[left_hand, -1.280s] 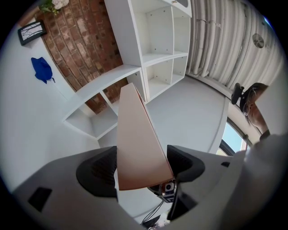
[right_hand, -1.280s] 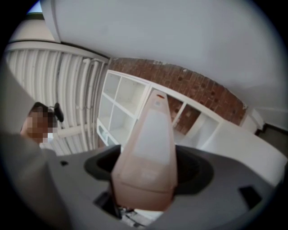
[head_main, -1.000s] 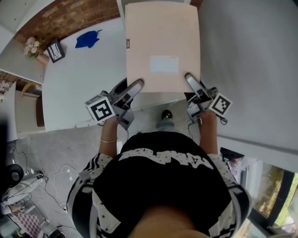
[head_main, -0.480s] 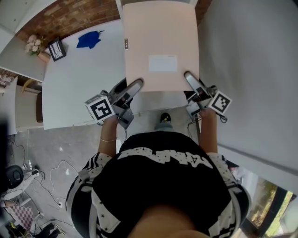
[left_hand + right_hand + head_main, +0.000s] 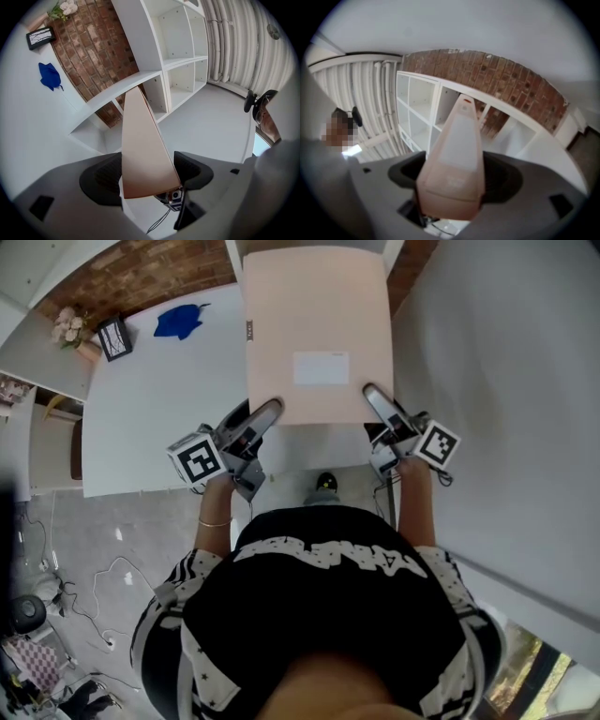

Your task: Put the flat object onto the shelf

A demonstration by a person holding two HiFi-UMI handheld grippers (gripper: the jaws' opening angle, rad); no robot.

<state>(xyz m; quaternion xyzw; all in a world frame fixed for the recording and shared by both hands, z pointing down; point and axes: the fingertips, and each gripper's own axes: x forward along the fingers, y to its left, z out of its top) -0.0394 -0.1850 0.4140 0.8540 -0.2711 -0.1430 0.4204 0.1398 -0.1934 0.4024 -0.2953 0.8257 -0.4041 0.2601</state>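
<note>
The big white shelf [image 5: 180,44] stands ahead, with open square holes and a brick wall behind it. A white table [image 5: 141,427] is on the left. The flat object [image 5: 317,324], a thin tan box, is up in the air in front of the person. It is held about flat, and its far end points at the shelf. The left gripper [image 5: 265,414] pinches its near left corner and the right gripper [image 5: 377,401] pinches its near right corner. Both are closed tight on it. A small blue cloth [image 5: 178,320] lies on the table, well away. To do this well, I think both grippers should go forward together, keep the box flat, aim at one hole, and let go only when it rests inside.
</note>
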